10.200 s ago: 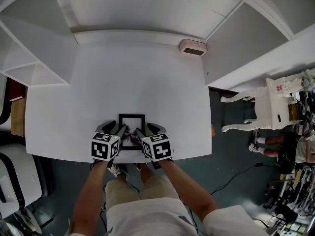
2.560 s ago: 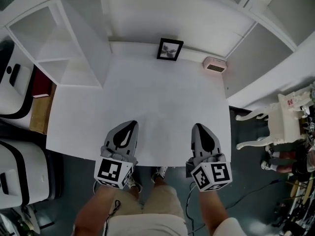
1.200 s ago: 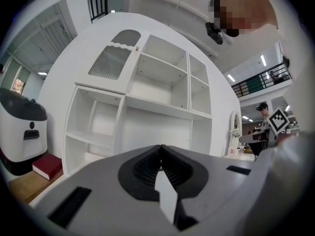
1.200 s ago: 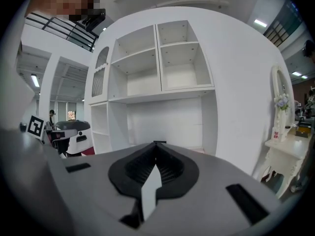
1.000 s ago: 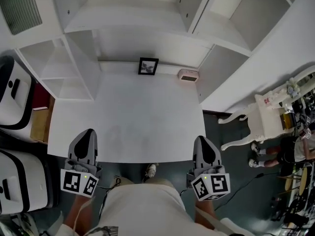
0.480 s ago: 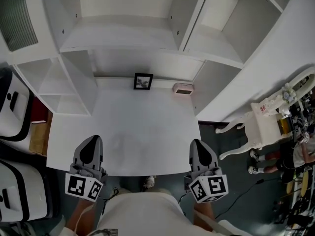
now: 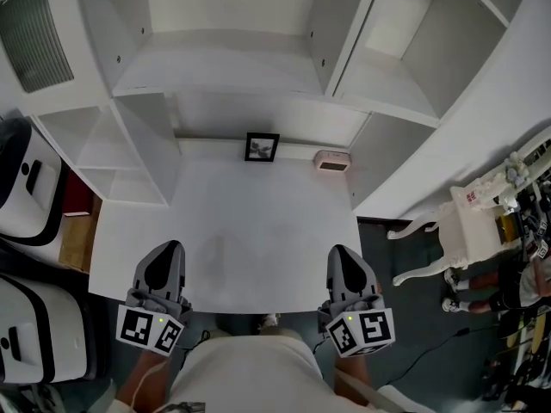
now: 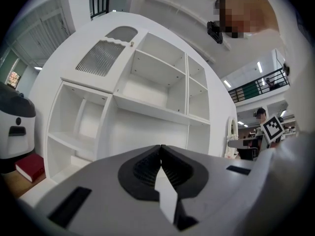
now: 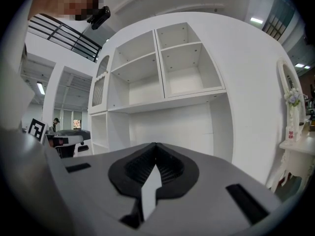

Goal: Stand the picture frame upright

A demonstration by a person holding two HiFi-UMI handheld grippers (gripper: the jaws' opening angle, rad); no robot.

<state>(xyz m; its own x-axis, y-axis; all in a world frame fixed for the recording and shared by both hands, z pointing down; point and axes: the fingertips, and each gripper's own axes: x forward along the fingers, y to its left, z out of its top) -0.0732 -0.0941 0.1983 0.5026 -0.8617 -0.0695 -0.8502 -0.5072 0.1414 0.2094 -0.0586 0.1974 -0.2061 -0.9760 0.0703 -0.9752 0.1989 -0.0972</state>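
Note:
The black picture frame [image 7: 262, 147] stands upright at the back of the white table [image 7: 258, 222], against the shelf unit's rear wall. My left gripper [image 7: 164, 259] hovers at the table's near left edge, shut and empty. At the near right edge my right gripper [image 7: 343, 261] is likewise shut with nothing in it. Both sit far from the frame. In the left gripper view the left gripper [image 8: 160, 149] points up at the shelves with jaws pressed together; the right gripper [image 9: 155, 146] shows the same in its own view. The frame is hidden in both gripper views.
A small pinkish box [image 7: 331, 161] sits at the table's back right. White shelf compartments [image 7: 232, 50] rise behind and to the left. A white ornate table [image 7: 465, 222] stands on the floor at right, white appliances [image 7: 26, 188] at left, and a red book [image 8: 30, 166] on a low shelf.
Both grippers stayed shut near the table's front edge. The head view shifted a little, so the frame and shelves sit slightly lower and rightward; the left gripper drew inward a touch.

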